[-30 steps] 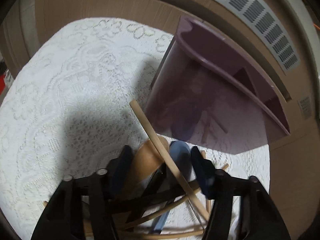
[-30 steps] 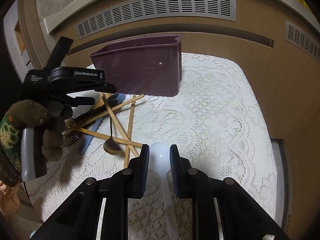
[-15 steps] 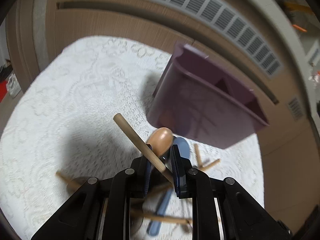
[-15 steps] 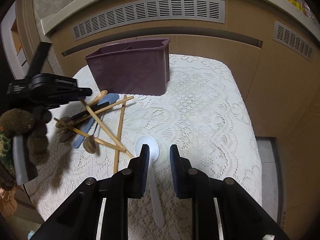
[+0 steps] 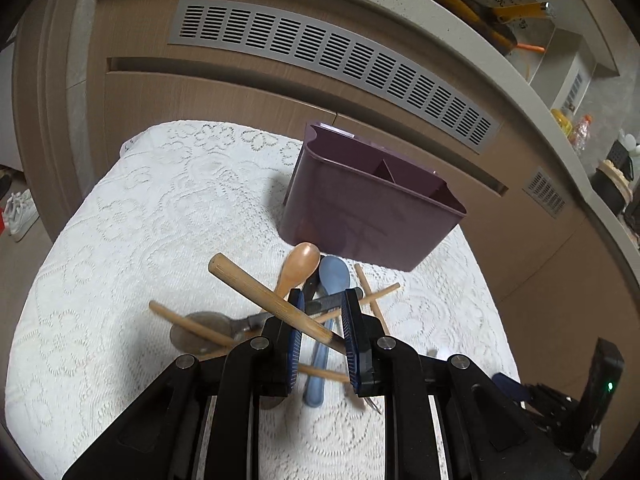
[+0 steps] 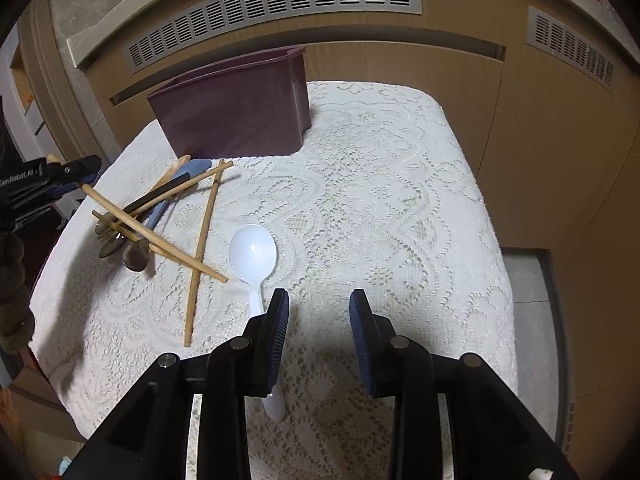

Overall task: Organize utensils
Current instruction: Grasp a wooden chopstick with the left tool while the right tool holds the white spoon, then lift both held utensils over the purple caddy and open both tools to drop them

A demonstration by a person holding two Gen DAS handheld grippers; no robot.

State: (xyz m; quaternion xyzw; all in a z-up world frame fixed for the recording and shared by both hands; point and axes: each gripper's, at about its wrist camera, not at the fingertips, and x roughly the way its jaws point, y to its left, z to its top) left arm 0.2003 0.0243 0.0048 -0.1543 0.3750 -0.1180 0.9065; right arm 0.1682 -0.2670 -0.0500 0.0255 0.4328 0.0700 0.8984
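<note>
My left tool (image 5: 322, 316) is pinching a wooden chopstick (image 5: 256, 290), lifted aslant above the utensil pile (image 5: 304, 292) just in front of the purple caddy (image 5: 372, 216). My right tool (image 6: 319, 312) is spread, holding nothing, over the lace tabletop (image 6: 380, 184). White plastic spoon (image 6: 254, 256) lies beside its left finger, well in front of the caddy.

- Left wrist view: looks forward and down past its own claw (image 5: 323, 308), close above the utensil pile (image 5: 316, 300); purple bin (image 5: 372, 216) just ahead, cabinet vent behind.
- Right wrist view: higher, farther back; bin (image 6: 236, 112) ahead-left of its claw (image 6: 319, 312).
- Shared: bin, pile (image 6: 160, 208), lace cloth (image 6: 380, 184), cabinet.
</note>
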